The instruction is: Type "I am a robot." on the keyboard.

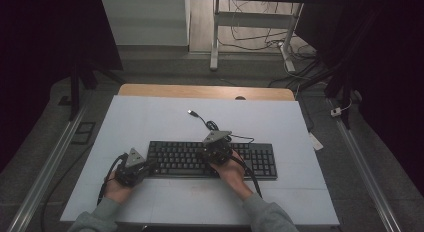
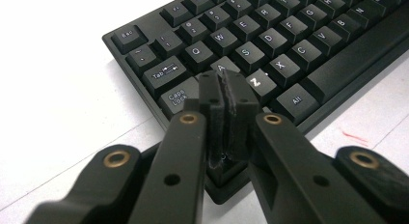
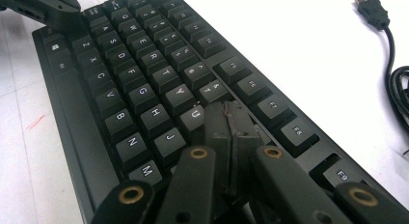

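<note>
Nearest my lens, the left tongs (image 2: pixel 226 96) have their jaws pressed together with nothing between them, tips poised over the left end of the keyboard (image 2: pixel 270 45), just above the A and Caps Lock keys. My right tongs (image 3: pixel 230 119) are likewise closed and empty, tips down among the keys beside U and J. The keyboard lies across the middle of the bench (image 1: pixel 150 117), long edge toward me. I judge I am in the typing step, using the closed tips as fingers to press keys; whether either tip actually touches a key I cannot tell. The next move calls for a short, straight dip onto a single key without catching its neighbour, since the tips are about as wide as a keycap. Behind the keyboard its cable (image 1: pixel 212 126) coils to a loose plug (image 1: pixel 192 112), well clear of both hands. Nothing else blocks the keys.
</note>
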Available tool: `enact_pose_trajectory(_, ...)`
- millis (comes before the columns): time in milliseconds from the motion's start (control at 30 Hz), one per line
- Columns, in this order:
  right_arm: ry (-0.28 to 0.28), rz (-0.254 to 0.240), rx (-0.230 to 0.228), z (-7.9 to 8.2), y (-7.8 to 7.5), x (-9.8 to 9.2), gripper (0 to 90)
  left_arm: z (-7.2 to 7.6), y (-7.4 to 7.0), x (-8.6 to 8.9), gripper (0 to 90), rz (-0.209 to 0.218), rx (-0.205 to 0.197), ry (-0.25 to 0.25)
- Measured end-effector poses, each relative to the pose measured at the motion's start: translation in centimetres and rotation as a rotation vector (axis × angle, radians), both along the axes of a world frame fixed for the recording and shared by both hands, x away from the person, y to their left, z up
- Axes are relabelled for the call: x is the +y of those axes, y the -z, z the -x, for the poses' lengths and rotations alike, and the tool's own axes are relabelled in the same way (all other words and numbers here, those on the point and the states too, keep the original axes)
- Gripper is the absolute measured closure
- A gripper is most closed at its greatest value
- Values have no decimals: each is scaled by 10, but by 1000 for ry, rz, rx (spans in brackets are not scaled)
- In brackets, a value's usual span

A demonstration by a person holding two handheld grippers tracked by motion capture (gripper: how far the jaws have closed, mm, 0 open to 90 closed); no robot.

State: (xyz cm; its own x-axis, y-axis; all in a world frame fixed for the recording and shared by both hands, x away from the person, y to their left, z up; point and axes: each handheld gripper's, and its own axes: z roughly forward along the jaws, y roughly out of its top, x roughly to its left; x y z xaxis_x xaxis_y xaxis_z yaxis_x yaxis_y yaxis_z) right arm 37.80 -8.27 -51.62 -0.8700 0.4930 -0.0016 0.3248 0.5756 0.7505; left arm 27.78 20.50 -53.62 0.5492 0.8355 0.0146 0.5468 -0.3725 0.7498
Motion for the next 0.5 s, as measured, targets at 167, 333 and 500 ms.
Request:
enact_pose_trajectory(167,-4,1,-1,0,0,2,889,-1,2,0,868,-6,8,3)
enact_pose_trajectory(333,-6,3,-2,0,0,3,889,-1,2,0,869,-3,11,4)
enact_pose_trajectory(500,-7,3,-1,0,1,4,894,-1,2,0,872,-3,11,5)
